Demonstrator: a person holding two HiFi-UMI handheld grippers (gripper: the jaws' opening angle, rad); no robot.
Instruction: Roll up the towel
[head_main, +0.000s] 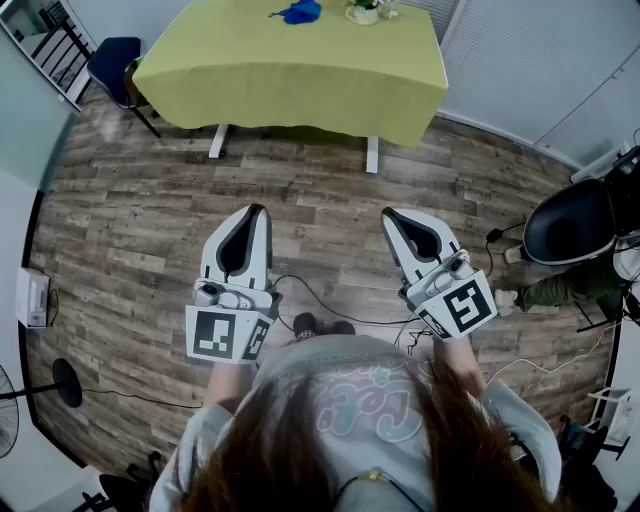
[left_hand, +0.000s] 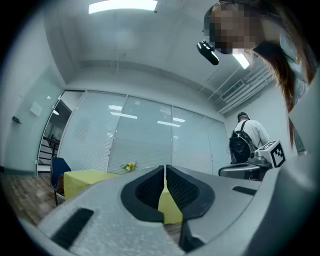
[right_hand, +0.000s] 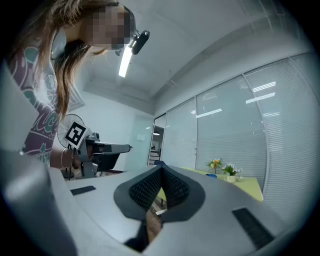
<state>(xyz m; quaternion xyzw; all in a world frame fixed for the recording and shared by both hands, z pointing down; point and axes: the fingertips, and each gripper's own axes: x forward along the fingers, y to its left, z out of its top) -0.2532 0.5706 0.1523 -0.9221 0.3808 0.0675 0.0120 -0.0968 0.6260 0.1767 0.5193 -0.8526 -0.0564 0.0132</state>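
A small blue towel (head_main: 297, 12) lies bunched at the far side of a table under a yellow-green cloth (head_main: 290, 75); in the right gripper view the towel (right_hand: 212, 175) is a blue speck on the tabletop. My left gripper (head_main: 257, 210) and right gripper (head_main: 390, 215) hover side by side over the wooden floor, well short of the table. Both are shut with nothing between the jaws. The black pads meet in the left gripper view (left_hand: 165, 167) and in the right gripper view (right_hand: 161, 169). Both point level toward the table.
A flower pot (head_main: 364, 10) stands right of the towel. A blue chair (head_main: 112, 62) sits at the table's left end. A black chair (head_main: 568, 222) and a person's legs are at the right. Cables (head_main: 330, 300) run across the floor. A standing person (left_hand: 245, 137) is far back.
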